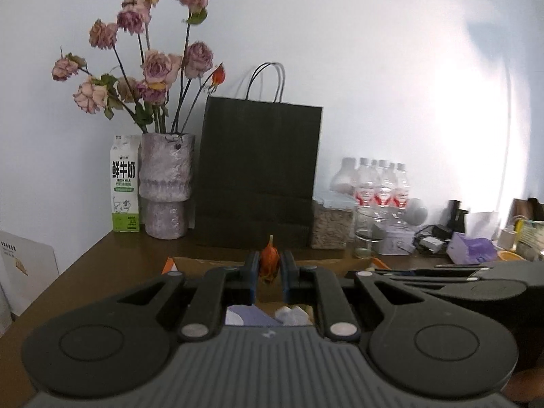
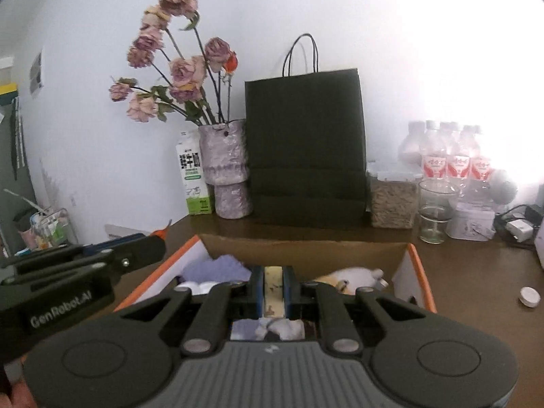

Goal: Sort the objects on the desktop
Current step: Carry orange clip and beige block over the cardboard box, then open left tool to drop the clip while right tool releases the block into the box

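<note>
Mid-sort, both loads over the open cardboard box [image 2: 306, 250] near the desk's front edge. Left gripper [image 1: 269, 267] clamped on an orange dried bud [image 1: 269, 261]; right gripper [image 2: 273, 290] clamped on a cream card [image 2: 273, 289]. Next, likely — lower, part jaws, drop inside.

A black paper bag [image 2: 305, 149] stands between a flower vase [image 2: 227, 166] and water bottles [image 2: 452, 159].

Pale wall [image 1: 340, 34] behind brown desk [image 2: 476, 265], bright glare right.
</note>
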Available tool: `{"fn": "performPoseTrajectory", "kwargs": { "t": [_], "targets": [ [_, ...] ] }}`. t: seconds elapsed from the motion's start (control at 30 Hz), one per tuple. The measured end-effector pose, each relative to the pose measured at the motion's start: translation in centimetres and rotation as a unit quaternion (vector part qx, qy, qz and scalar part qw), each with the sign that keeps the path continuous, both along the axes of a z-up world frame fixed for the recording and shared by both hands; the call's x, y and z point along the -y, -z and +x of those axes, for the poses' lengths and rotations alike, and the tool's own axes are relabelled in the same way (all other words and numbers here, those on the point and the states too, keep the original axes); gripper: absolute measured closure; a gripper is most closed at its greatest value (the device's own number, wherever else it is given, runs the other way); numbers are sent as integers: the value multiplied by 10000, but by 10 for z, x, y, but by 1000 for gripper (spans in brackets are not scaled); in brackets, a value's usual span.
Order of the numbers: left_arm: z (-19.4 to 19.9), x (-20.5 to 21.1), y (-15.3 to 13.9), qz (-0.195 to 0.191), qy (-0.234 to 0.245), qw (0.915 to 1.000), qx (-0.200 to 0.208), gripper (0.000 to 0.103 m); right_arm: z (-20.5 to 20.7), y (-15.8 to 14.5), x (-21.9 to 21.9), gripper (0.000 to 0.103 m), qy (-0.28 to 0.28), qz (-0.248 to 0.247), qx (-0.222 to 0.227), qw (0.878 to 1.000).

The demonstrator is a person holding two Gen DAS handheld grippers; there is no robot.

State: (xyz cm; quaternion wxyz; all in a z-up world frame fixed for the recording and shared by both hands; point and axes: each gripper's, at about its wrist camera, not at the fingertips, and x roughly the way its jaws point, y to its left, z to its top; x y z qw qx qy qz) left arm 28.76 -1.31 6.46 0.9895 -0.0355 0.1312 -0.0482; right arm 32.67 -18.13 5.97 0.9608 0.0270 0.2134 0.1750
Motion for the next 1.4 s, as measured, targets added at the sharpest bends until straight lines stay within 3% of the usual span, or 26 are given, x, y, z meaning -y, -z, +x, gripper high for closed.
{"fn": "performPoseTrajectory", "kwargs": {
  "t": [0.27,0.53,0.57,0.6,0.7,0.73,0.8,0.9,0.97,1.0,1.07,1.4],
  "targets": [
    [53,-11,33,191,-155,9987,-452,89,51,31,-24,93,-67,-259,-284,9992],
    [54,-10,49,435,-259,9970,-583,88,58,50,-27,90,-167,-447,-499,9976],
    [52,-10,50,475,-294,9968,-571,85,57,50,-27,89,-151,-469,-492,9976],
    [51,-9,50,498,-317,9966,-567,75,56,50,-28,89,-124,-494,-477,9976],
    [44,-7,46,671,-597,9950,-438,54,49,46,-26,66,-61,-425,-380,9984],
    [42,-6,45,748,-686,9941,-372,51,47,44,-25,62,-7,-421,-333,9986],
    [38,-7,41,795,-922,9922,-267,31,43,40,-24,59,65,-443,-223,9988],
    [33,-13,34,732,-1220,9896,-217,11,38,33,-20,46,192,-407,-130,9989],
    [30,-20,28,597,-1372,9886,-191,0,35,28,-16,27,286,-365,-64,9989],
    [29,-23,26,534,-1367,9890,-176,0,34,25,-14,22,319,-337,-32,9989],
    [28,-29,21,378,-1242,9914,-190,0,31,20,-10,0,305,-285,14,9991],
    [9,-28,11,227,-1018,9941,-288,0,8,4,-5,0,265,-281,80,9992]
  ]
}}
